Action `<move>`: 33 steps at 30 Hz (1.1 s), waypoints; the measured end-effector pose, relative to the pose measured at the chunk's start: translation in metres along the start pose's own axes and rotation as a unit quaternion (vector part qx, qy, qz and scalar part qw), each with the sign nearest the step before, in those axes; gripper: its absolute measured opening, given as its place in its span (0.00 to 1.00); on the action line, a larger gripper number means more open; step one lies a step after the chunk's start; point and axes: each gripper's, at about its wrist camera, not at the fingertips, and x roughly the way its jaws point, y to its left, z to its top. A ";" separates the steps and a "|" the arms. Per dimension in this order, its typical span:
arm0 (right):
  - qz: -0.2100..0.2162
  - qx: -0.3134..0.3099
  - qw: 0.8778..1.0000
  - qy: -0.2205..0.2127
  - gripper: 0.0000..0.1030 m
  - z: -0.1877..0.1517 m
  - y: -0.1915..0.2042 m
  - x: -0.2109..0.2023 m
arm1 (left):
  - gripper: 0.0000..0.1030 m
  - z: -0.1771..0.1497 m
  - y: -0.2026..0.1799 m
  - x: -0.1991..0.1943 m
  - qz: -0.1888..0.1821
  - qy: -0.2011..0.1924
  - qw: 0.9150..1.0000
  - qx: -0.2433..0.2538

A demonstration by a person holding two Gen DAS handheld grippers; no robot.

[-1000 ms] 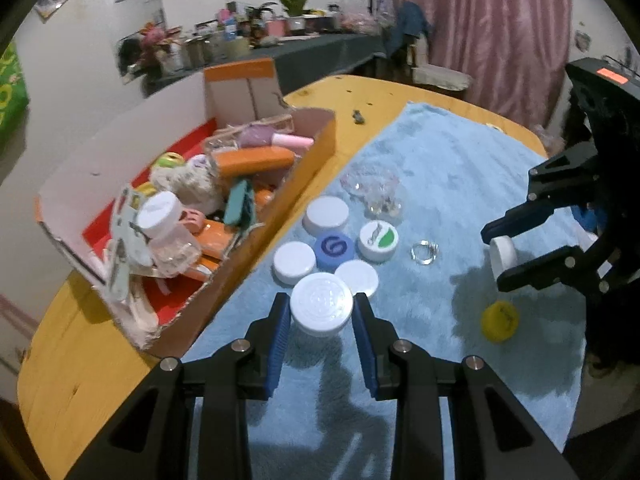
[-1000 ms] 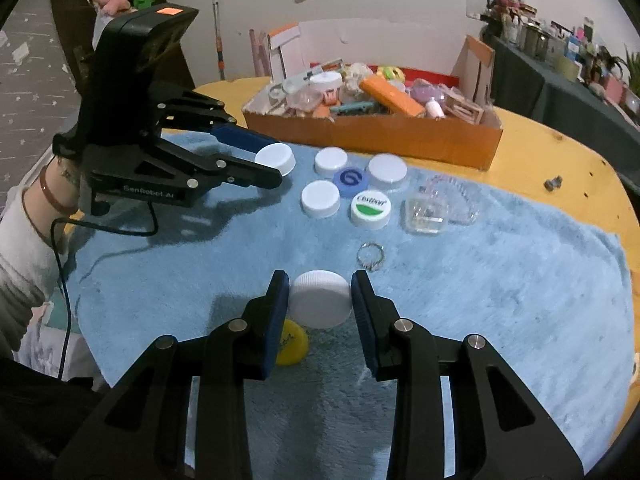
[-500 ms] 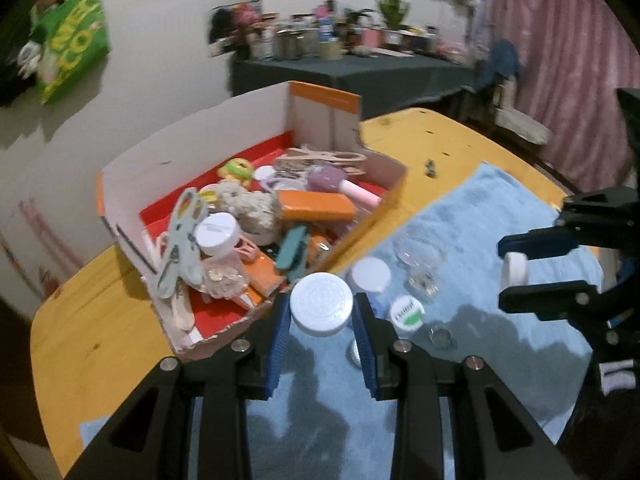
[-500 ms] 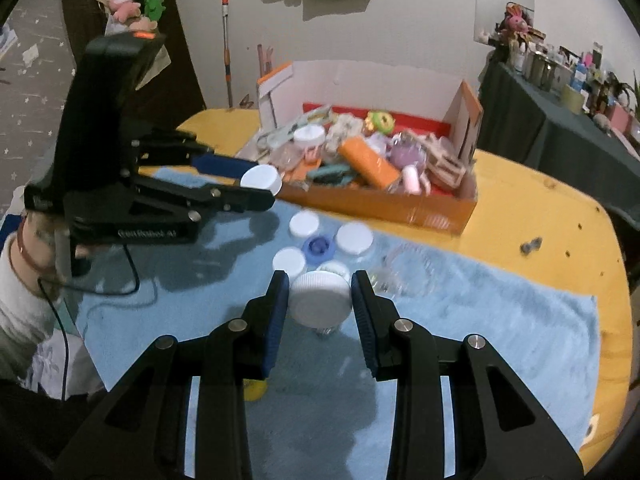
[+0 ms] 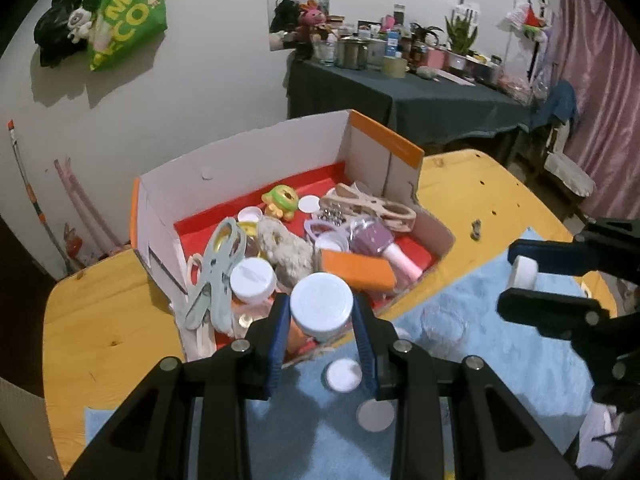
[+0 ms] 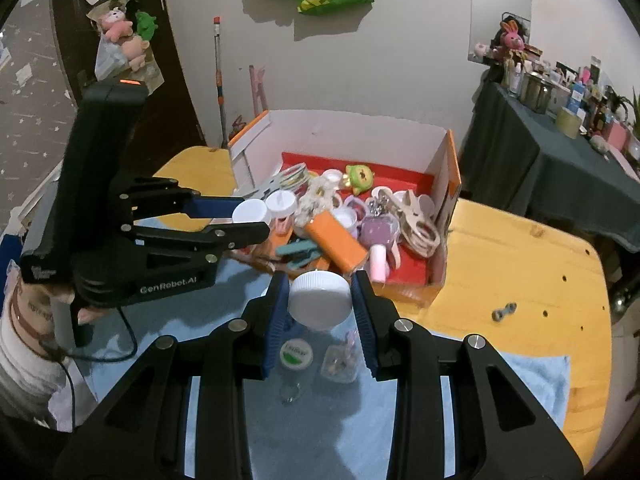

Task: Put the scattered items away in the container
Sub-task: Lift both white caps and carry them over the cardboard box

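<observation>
My left gripper [image 5: 321, 316] is shut on a white round lid [image 5: 321, 306] and holds it over the near edge of the cardboard box [image 5: 244, 160]. My right gripper [image 6: 320, 300] is shut on another white lid [image 6: 320, 300], raised above the blue towel [image 6: 320, 420] just in front of the box [image 6: 344, 132]. The box is full of small items. Each gripper shows in the other's view: the left one [image 6: 250, 220] over the box's left side, the right one [image 5: 524, 284] to the right of the box.
Loose on the towel [image 5: 480, 352] lie white lids [image 5: 343, 375], a green-labelled lid [image 6: 296, 354], a clear plastic piece [image 6: 340, 360] and a metal ring [image 6: 290, 394]. A small metal part [image 6: 504, 312] lies on the yellow wooden table [image 6: 520, 272]. A dark cluttered side table [image 5: 400, 96] stands behind.
Both grippers have lifted their lids off the towel and carried them toward the box. The left one now hangs over the box's near edge.
</observation>
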 end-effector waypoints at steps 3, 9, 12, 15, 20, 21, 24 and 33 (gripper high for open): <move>-0.003 0.004 1.000 0.002 0.30 0.012 -0.006 0.005 | 0.33 0.012 -0.004 0.001 0.039 -0.007 0.999 0.005; -0.015 0.004 1.000 0.009 0.30 0.035 -0.016 0.020 | 0.33 0.036 -0.002 0.011 0.052 -0.007 0.999 -0.011; -0.018 0.008 1.000 0.015 0.30 0.047 -0.021 0.031 | 0.33 0.047 0.000 0.022 0.057 -0.002 0.998 -0.019; -0.022 0.013 0.999 0.023 0.30 0.058 -0.029 0.044 | 0.33 0.057 0.004 0.032 0.049 0.006 0.998 -0.030; -0.026 0.032 0.998 0.040 0.30 0.071 -0.048 0.069 | 0.33 0.069 0.009 0.054 0.046 0.024 0.998 -0.033; -0.027 0.034 0.998 0.042 0.30 0.072 -0.050 0.072 | 0.33 0.072 0.011 0.061 0.046 0.030 0.998 -0.035; -0.029 0.041 0.997 0.056 0.30 0.073 -0.059 0.088 | 0.33 0.076 0.017 0.075 0.033 0.043 0.998 -0.044; -0.043 0.059 0.993 0.092 0.30 0.071 -0.078 0.127 | 0.33 0.089 0.026 0.121 0.011 0.086 0.994 -0.062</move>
